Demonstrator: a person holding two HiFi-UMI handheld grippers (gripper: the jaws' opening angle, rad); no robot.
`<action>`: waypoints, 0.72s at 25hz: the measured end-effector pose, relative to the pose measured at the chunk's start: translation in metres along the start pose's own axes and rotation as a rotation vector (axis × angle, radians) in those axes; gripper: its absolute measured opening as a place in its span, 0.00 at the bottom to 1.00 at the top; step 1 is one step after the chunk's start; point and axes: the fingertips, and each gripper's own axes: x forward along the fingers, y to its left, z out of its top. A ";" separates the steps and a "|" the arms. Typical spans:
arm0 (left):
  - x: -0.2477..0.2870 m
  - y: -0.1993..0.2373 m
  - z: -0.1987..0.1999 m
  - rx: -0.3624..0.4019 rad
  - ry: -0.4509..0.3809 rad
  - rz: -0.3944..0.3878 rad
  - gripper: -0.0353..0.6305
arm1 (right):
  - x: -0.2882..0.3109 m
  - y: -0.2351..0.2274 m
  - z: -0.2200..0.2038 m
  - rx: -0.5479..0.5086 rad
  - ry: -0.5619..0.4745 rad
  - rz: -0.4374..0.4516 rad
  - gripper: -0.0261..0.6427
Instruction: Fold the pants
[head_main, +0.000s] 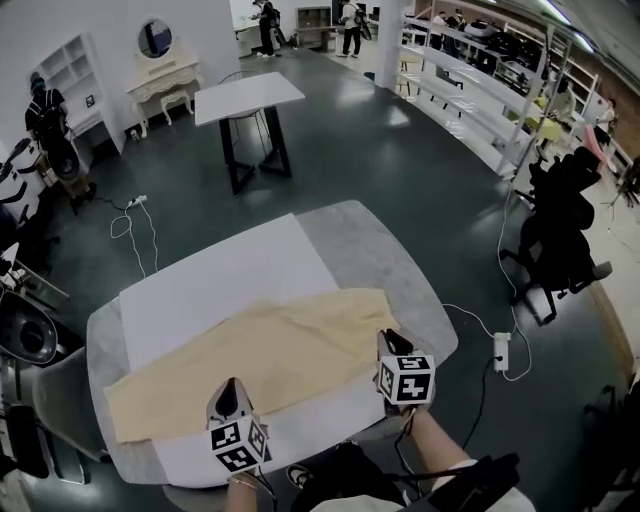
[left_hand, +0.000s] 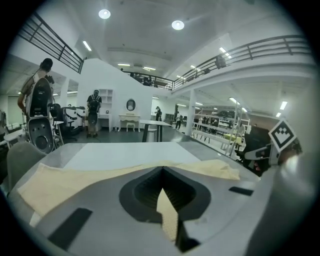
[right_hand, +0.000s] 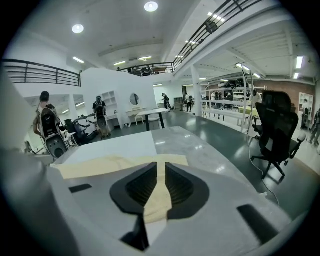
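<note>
Pale yellow pants (head_main: 270, 345) lie in a long band across the white sheet (head_main: 210, 285) on the grey table (head_main: 400, 260). My left gripper (head_main: 228, 388) is at the pants' near edge towards the left; in the left gripper view (left_hand: 162, 171) its jaws meet at the tips with a wedge of the yellow cloth (left_hand: 167, 212) pinched between them. My right gripper (head_main: 392, 340) is at the band's right end. In the right gripper view (right_hand: 160, 167) its jaws stand a narrow slit apart, and the cloth (right_hand: 107, 164) shows in the gap without being pressed.
A black office chair (head_main: 560, 240) and a white power strip (head_main: 501, 352) with its cable are on the floor to the right. A second table (head_main: 248, 98) stands farther back. A grey chair (head_main: 55, 400) is at the table's left corner. People stand far off.
</note>
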 end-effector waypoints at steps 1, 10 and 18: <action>0.009 -0.005 -0.002 0.002 0.008 -0.003 0.05 | 0.009 -0.008 -0.003 0.001 0.014 -0.002 0.11; 0.060 -0.021 -0.039 0.000 0.081 0.032 0.05 | 0.093 -0.066 -0.040 0.002 0.145 -0.022 0.33; 0.079 -0.016 -0.046 -0.007 0.106 0.086 0.05 | 0.130 -0.076 -0.058 -0.045 0.244 -0.004 0.37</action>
